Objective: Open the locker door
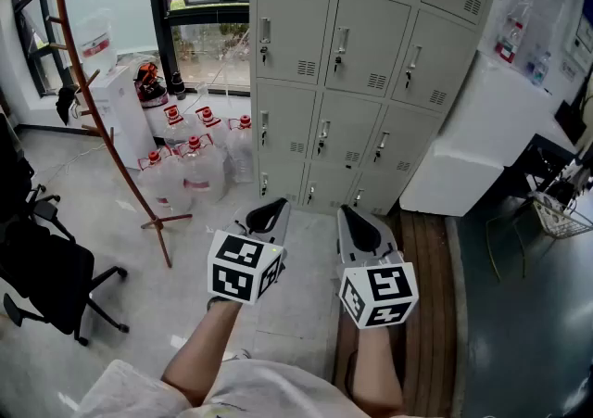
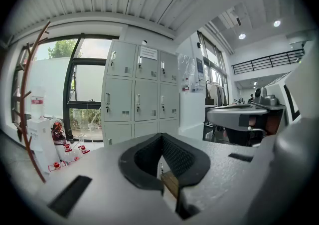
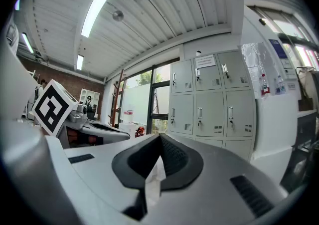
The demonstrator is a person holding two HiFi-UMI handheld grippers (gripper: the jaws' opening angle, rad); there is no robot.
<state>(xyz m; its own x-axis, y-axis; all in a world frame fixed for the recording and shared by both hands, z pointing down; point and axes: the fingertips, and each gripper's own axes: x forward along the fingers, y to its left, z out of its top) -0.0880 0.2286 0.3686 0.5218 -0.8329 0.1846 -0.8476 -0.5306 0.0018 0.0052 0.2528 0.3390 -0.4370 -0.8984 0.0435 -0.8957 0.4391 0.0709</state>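
A bank of pale grey lockers (image 1: 352,55) stands against the far wall, every door closed, each with a small handle and a vent. It also shows in the left gripper view as the lockers (image 2: 139,94) and in the right gripper view as the lockers (image 3: 209,99), some way ahead. My left gripper (image 1: 275,206) and right gripper (image 1: 347,212) are held side by side, well short of the lockers and pointing at them. In their own views the left gripper (image 2: 160,135) and right gripper (image 3: 160,135) have their black pads meeting at the tip, shut with nothing between them.
A wooden coat stand (image 1: 102,101) leans at the left, with several large water bottles (image 1: 190,161) on the floor by the window. A black office chair (image 1: 46,277) sits at the near left. A white cabinet (image 1: 482,138) stands right of the lockers, a wire basket (image 1: 556,212) beyond it.
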